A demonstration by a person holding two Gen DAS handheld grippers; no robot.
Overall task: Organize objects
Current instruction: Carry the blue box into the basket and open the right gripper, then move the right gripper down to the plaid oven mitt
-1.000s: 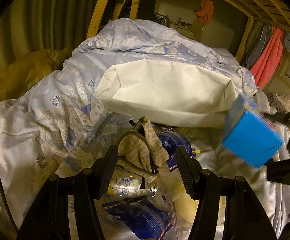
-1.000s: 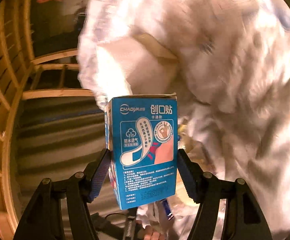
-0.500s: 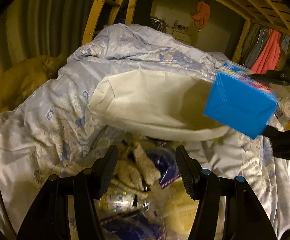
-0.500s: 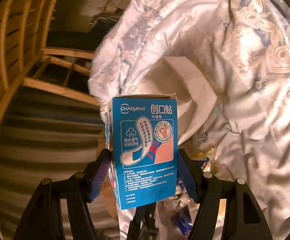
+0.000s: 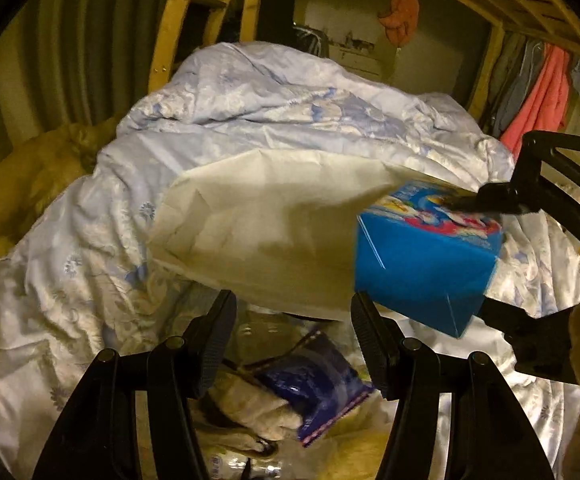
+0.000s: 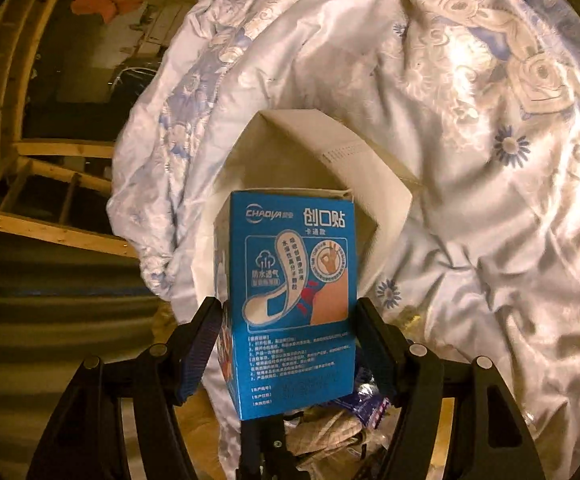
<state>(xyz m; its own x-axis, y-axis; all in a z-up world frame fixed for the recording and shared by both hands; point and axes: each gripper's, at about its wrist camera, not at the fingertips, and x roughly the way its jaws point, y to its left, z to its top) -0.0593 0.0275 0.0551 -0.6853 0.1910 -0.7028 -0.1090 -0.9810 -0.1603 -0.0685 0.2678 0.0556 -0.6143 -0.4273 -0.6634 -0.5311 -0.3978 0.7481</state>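
My right gripper (image 6: 290,344) is shut on a blue bandage box (image 6: 291,300), held upright just in front of the open mouth of a white paper bag (image 6: 329,168). In the left wrist view the same blue box (image 5: 425,264) hangs at the right end of the white bag (image 5: 262,216), with the right gripper (image 5: 485,252) around it. My left gripper (image 5: 291,340) is open and empty above a dark blue packet (image 5: 317,388) and a beige cloth (image 5: 250,408).
The bag lies on a rumpled white and blue floral duvet (image 5: 90,240). Loose items lie below the left gripper, among them a clear bottle (image 5: 242,464). A wooden bed frame (image 5: 170,20) and hanging clothes (image 5: 537,96) stand behind. A yellow blanket (image 5: 30,176) lies at the left.
The right gripper has carried the blue box up and over to the bag's open mouth. The left gripper has drawn back a little from the loose items.
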